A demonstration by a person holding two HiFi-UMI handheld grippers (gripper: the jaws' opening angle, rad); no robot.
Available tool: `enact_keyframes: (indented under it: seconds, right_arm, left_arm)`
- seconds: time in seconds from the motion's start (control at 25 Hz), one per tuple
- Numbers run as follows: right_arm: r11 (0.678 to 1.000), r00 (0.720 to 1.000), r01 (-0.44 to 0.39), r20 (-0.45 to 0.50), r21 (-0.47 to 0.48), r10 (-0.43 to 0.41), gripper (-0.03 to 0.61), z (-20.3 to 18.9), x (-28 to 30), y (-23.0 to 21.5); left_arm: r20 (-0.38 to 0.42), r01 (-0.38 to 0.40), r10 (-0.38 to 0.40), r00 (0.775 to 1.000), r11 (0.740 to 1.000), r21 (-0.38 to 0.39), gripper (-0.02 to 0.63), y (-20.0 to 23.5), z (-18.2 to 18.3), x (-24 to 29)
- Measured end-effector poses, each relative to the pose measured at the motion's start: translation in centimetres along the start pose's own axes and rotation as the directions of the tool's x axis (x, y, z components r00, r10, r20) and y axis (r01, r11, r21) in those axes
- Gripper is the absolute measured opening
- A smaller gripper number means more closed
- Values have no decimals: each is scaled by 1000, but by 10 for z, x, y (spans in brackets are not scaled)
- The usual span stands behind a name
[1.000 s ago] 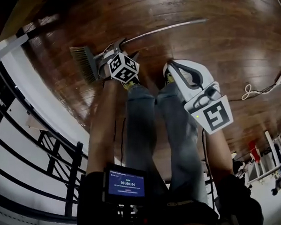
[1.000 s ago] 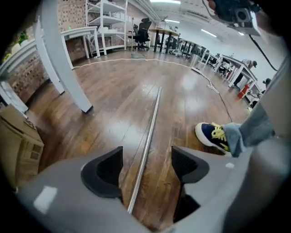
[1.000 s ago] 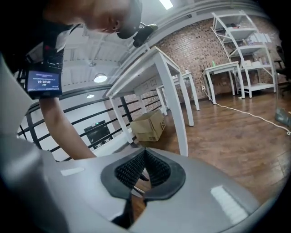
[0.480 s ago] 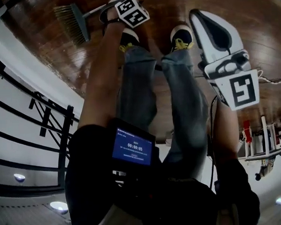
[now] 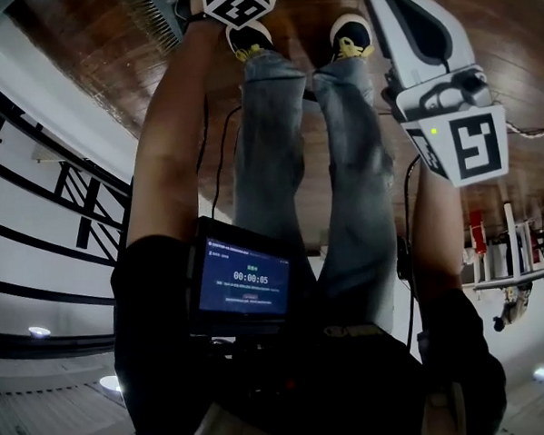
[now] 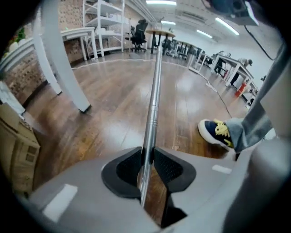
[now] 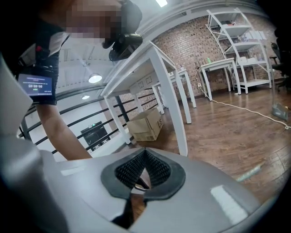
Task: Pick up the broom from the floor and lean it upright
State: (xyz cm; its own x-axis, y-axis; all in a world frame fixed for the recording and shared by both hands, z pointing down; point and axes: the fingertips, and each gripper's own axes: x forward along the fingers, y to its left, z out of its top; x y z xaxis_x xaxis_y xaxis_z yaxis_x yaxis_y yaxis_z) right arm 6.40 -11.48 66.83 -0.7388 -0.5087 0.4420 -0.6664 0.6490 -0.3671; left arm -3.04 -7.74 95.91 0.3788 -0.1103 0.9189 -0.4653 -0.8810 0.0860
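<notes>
The broom's silver handle (image 6: pixel 153 91) lies low over the wooden floor and runs away from me in the left gripper view. My left gripper (image 6: pixel 148 166) has just been closing; its black pads now press on the handle from both sides. In the head view only that gripper's marker cube (image 5: pixel 235 0) shows at the top edge, with the broom's bristles (image 5: pixel 149 9) just left of it. My right gripper (image 7: pixel 144 170) is shut with nothing between its pads. It hangs to the right of my legs (image 5: pixel 427 58), apart from the broom.
My two shoes (image 5: pixel 349 35) stand beside the handle; one shoe (image 6: pixel 218 132) is right of it. White table legs (image 6: pixel 59 59) and a cardboard box (image 6: pixel 18 154) stand to the left. A black railing (image 5: pixel 81 213), a white table (image 7: pixel 168 91) and a floor cable (image 7: pixel 241 109) are near.
My left arm has stretched down to the broom, and its gripper and the broom head have slid to the head view's top edge. The right gripper has shifted upward in the picture.
</notes>
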Motion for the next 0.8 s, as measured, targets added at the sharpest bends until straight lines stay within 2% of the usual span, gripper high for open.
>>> enact_keyframes:
  seconds: [0.08,0.2,0.28,0.36,0.48,0.52,0.68,0.76,0.8]
  right_arm:
    - [1000,1000,3,-1,-12,-3,2,-17,-1,-13]
    - [1000,1000,1,-11,-2,-1,2,-33,-2,-21]
    - [1000,1000,-6,-7,9,6,2,0,-7,2]
    - [1000,1000,-14,10,-6,14,2,65,-14,38]
    - [999,999,-20,48,-49,22,2,152,-14,75]
    - [999,998,-19,55,-44,21,2,165,-11,84]
    - [998,997,-48,65,48,45,2,179,3,111]
    - [997,994,-56,91,43,52,8,192,15,111]
    - [998,993,-60,100,31,57,86,200,20,113]
  left_arm:
    - [107,-7,11,994,999,-37,103,-2,13,7]
    - [246,-6,35,969,993,-119,97,-7,25,0]
    - [302,-19,77,950,982,-189,97,2,31,-55]
    - [345,-55,142,928,967,-248,94,25,44,-139]
    - [414,-119,242,877,946,-302,94,63,69,-239]
    - [428,-127,260,866,941,-314,94,67,72,-258]
    - [442,-116,283,851,923,-367,94,44,60,-296]
    - [466,-123,311,828,913,-390,94,53,67,-305]
    - [477,-130,326,816,908,-398,95,59,71,-312]
